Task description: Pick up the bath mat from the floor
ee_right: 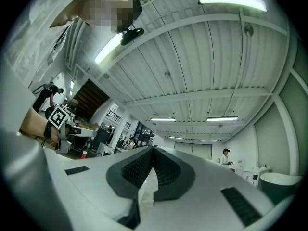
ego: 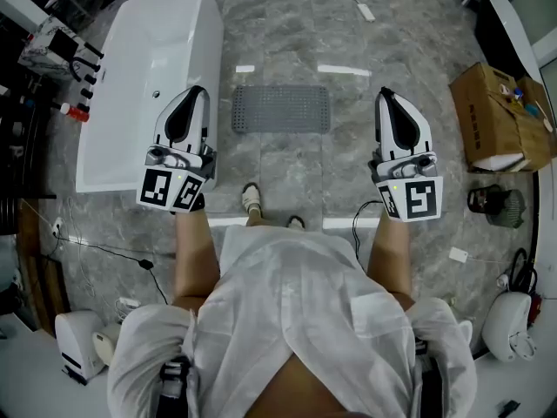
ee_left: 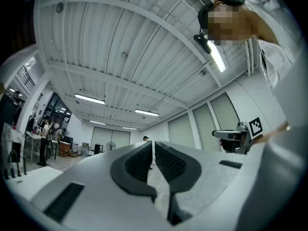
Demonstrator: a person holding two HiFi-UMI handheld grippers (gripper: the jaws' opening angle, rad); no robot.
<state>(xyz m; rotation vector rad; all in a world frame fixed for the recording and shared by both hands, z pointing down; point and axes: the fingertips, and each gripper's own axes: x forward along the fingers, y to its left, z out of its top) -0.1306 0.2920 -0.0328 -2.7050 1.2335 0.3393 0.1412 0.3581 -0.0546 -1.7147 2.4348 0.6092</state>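
A grey perforated bath mat [ego: 280,109] lies flat on the marble floor, beside the white bathtub [ego: 148,77], in the head view. My left gripper [ego: 193,91] is held up at the left of the mat, shut and empty. My right gripper [ego: 387,94] is held up to the right of the mat, also shut with nothing in it. Both point upward: the left gripper view shows its closed jaws [ee_left: 153,148] against the ceiling, and the right gripper view shows the same for its own [ee_right: 153,154]. Neither touches the mat.
An open cardboard box [ego: 498,116] stands at the right, with a dark fan-like object [ego: 496,204] below it. Cables [ego: 104,251] run on the floor at the left. The person's feet [ego: 252,200] stand just short of the mat. White appliances [ego: 78,342] sit at the lower corners.
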